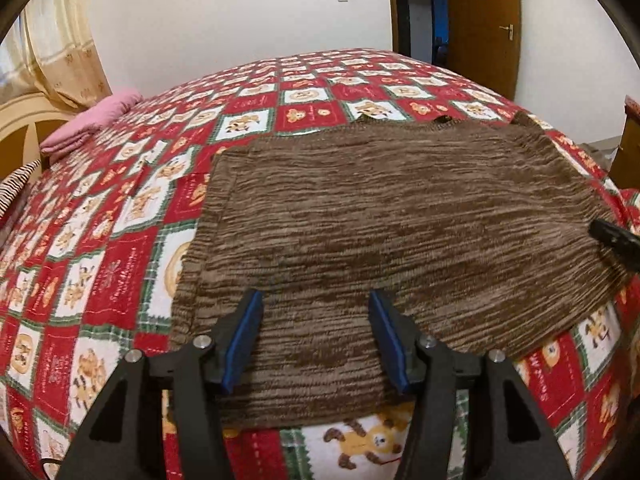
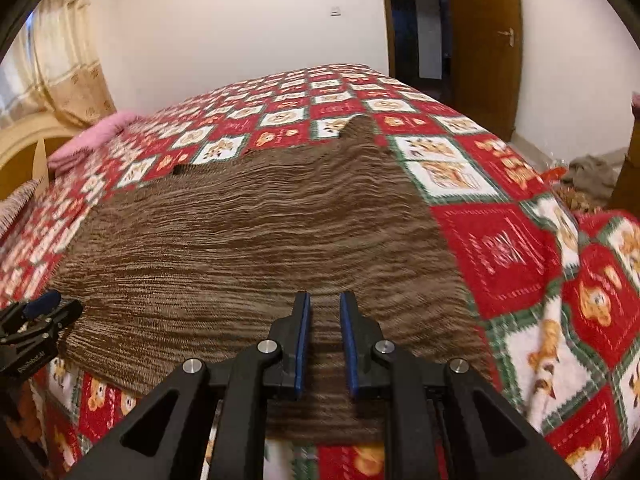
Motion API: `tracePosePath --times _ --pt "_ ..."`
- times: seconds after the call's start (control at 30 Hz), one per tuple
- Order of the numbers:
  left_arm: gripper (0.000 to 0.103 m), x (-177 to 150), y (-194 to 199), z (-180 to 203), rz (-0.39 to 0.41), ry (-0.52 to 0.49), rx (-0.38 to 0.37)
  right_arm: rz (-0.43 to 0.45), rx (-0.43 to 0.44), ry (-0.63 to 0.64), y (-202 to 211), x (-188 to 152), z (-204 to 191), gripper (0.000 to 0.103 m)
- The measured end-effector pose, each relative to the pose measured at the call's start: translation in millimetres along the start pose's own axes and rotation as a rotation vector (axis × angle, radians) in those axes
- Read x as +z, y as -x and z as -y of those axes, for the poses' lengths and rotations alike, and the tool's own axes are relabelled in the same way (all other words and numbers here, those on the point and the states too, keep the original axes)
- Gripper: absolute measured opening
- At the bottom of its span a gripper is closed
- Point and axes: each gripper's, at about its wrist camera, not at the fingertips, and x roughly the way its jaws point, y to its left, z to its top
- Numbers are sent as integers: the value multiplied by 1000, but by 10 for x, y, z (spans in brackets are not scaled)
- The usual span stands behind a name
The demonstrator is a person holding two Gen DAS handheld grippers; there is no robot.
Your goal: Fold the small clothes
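Hovering over the near hem of the brown knit garment [image 1: 384, 216], the left gripper [image 1: 316, 300] has its blue-padded jaws spread well apart, with nothing between them but the fabric lying flat below; no pad presses on the cloth. The right gripper [image 2: 324, 300] holds its jaws close together, a narrow gap remaining, and the knit seen between them seems to lie beneath, not pinched, though a thin fold caught there cannot be ruled out. Both tools sit at the six o'clock edge of the garment, probably ready to take the hem's two sides and carry it away toward twelve o'clock for a fold. The garment is spread flat on the red, white and green bear-patterned quilt [image 1: 120, 240], one corner peaking up at about one o'clock in the left view. A pink folded cloth [image 1: 92, 124] lies well apart at ten o'clock.
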Motion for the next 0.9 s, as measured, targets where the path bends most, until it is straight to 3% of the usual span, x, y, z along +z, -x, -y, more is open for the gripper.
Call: tracePosePath --times 0.13,0.27,0.43,0.53,0.77,0.9 --pt "68 -47 33 -10 7 -13 38 -20 -40 13 138 -112 85 16" --pt "71 -63 64 -26 2 -11 70 -29 -163 43 319 -203 6 16" --pt "72 -44 157 -63 -4 5 84 66 -58 118 533 -148 -478 16" --pt "88 -10 226 -111 18 13 108 69 40 176 442 -73 -881 16" --pt "91 5 190 -225 22 14 175 -19 73 199 10 -211 -1191 16" --pt "91 -13 100 -265 -10 28 180 14 74 221 0 -313 -1182 16"
